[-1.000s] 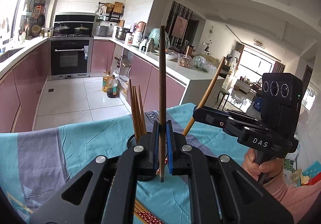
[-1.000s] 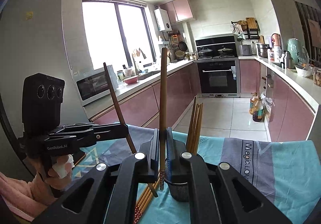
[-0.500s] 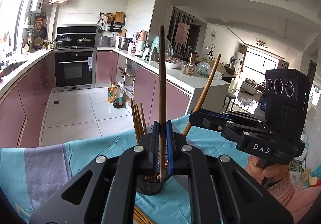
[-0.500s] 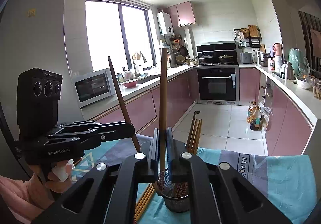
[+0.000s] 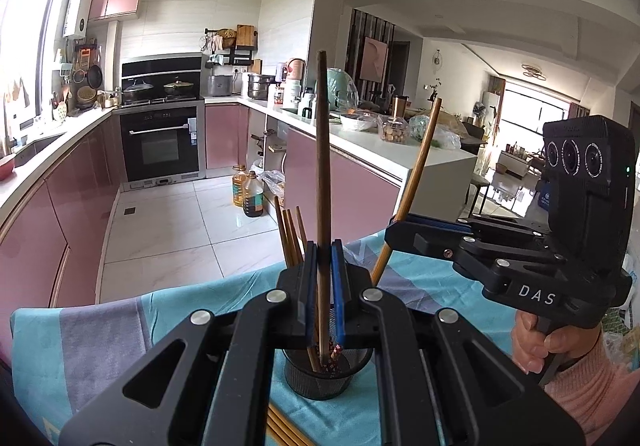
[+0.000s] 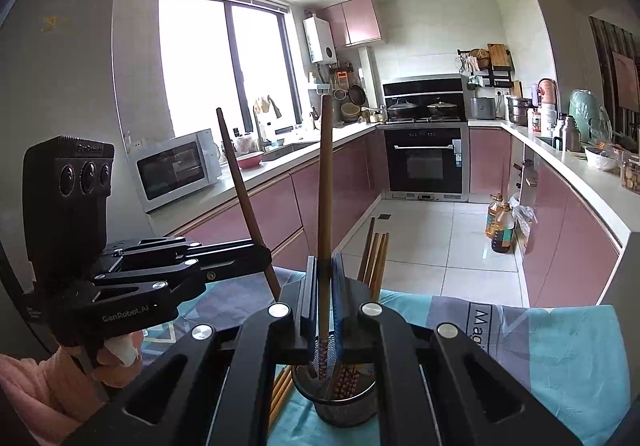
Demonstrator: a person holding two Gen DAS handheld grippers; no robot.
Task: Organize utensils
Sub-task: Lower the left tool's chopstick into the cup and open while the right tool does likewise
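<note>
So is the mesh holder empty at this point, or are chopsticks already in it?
Not empty. The black mesh holder already has several chopsticks standing in it, patterned ends down, and both gripped chopsticks' tips reach inside.

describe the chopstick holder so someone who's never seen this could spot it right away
Start at the teal and grey cloth covering the near table, and look just past the left gripper. The holder is the small round black mesh cup standing upright on that cloth. Unlike the loose chopsticks lying flat beside it, it has brown chopsticks standing inside.
</note>
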